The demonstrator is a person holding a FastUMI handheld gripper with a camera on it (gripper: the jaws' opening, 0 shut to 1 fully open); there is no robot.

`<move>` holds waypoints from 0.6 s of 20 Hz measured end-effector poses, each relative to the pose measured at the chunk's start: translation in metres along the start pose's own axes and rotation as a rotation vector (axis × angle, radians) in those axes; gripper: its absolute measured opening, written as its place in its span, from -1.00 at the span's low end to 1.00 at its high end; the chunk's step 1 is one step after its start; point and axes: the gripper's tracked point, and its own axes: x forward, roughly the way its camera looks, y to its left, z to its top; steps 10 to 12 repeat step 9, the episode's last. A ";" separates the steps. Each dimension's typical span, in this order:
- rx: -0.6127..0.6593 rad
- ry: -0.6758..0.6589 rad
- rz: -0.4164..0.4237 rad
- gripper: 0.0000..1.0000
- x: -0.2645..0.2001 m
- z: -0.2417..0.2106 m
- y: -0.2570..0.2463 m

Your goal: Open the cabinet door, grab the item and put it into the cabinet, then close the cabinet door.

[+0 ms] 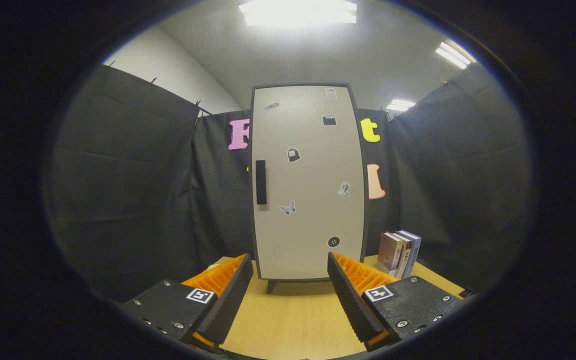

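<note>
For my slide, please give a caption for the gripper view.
Open gripper faces closed cabinet; books beside it.

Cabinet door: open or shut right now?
Shut. The cabinet door sits flush in its dark frame, no gap, handle untouched. The tongs are open, empty, short of it.

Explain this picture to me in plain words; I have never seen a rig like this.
A person holds a two-finger gripper, and the camera rides on it, looking forward along its fingers. Those are the black and orange wedges at the bottom; they stand open and hold nothing. Beyond them a pale cabinet stands on a wooden table, its door shut, with a dark handle on its left side and small stickers on the front. A few books stand upright to the cabinet's right.
</note>
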 end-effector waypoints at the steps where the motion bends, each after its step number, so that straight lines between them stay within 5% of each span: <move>1: 0.001 -0.005 -0.008 0.86 -0.001 0.001 -0.005; 9: 0.024 -0.040 -0.106 0.86 0.011 0.002 -0.100; 12: 0.024 -0.040 -0.106 0.86 0.011 0.002 -0.100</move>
